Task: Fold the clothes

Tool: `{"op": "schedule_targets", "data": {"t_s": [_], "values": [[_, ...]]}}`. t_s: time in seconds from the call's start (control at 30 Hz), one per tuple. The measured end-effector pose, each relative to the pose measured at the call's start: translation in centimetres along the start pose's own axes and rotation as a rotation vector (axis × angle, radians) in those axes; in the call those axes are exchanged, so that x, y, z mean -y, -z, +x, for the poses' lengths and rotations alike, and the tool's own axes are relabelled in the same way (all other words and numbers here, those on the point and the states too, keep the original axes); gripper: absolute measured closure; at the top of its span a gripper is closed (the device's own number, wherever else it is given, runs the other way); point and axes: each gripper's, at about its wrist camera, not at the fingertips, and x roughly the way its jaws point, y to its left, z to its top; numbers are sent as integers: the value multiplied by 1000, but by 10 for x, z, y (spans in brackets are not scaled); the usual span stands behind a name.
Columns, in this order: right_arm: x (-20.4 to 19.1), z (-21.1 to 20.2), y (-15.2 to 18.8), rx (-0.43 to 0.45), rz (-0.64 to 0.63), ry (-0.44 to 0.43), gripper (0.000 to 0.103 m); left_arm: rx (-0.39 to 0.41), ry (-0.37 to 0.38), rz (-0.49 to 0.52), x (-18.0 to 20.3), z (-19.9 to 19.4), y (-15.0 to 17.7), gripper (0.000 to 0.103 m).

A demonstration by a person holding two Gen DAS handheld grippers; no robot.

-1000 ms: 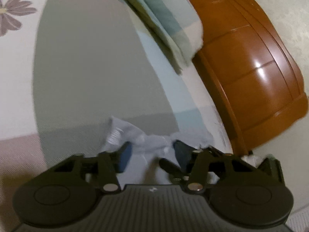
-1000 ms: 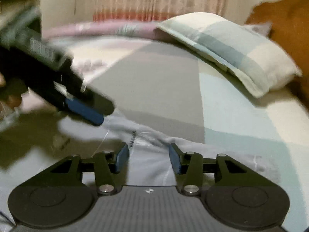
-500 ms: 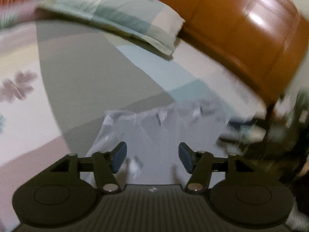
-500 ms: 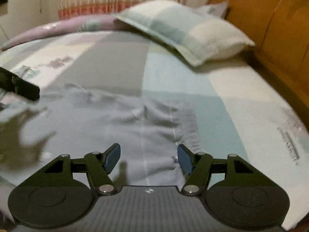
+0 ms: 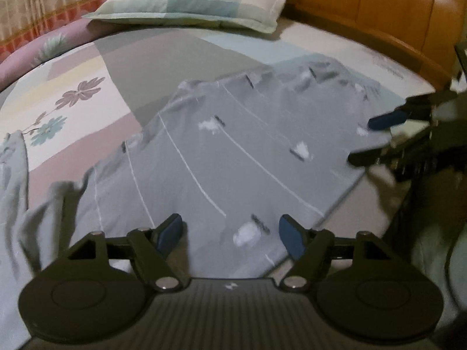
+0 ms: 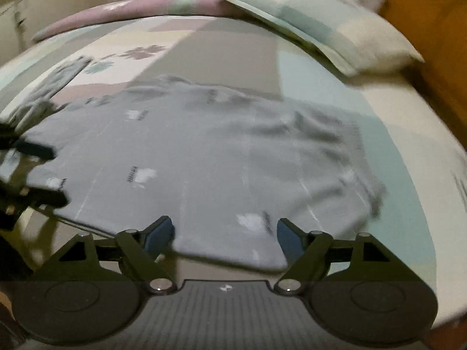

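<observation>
Both tongs hover over the near hem of a grey garment [image 5: 233,151]: the left gripper [image 5: 230,234] and the right gripper [image 6: 224,233] each carry blue pads on black linkage arms, jaws opening wide, pads clear of the cloth and gripping nothing. Thin white stripes and small white motifs mark the soft fabric, which lies spread mostly flat on the patchwork bedsheet [image 5: 157,55]; its far edge is rumpled, though blur hides the detail. A plump checked pillow [image 5: 192,0] rests against the glossy, curved wooden headboard [image 5: 394,8]. Another grey cloth [image 5: 14,175] lies bunched at the left.
</observation>
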Motion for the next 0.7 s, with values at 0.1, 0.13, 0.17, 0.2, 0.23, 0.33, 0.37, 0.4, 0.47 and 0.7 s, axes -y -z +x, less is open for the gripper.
{"op": "schedule_targets", "data": {"t_s": [0.1, 0.13, 0.17, 0.2, 0.23, 0.33, 0.37, 0.4, 0.47, 0.7], "values": [[-1, -13, -5, 43, -3, 22, 21, 42, 1, 17, 2, -9, -11, 30], [-2, -16, -9, 64, 2, 21, 21, 61, 1, 18, 3, -10, -15, 30], [-3, -15, -14, 78, 13, 14, 21, 67, -1, 16, 4, -7, -20, 30], [-5, -11, -18, 84, 21, 9, 20, 64, -6, 10, 5, -3, -22, 30], [-6, -6, -21, 84, 27, 11, 20, 59, -11, 5, 7, 1, -23, 30], [-7, 8, -19, 39, 43, 24, 20, 7, -23, -16, 11, 12, -14, 30], [-7, 12, -16, 20, 49, 22, 20, 0, -22, -30, 11, 12, -9, 29], [-6, 15, -12, 8, 62, 17, 16, 8, -11, -55, 9, 9, -4, 28], [1, 16, -4, 28, 99, -20, 7, -6, 16, -82, 4, 2, 1, 27], [-7, 20, -1, 41, 89, -11, 0, 17, -44, -138, -16, -5, -18, 25]]}}
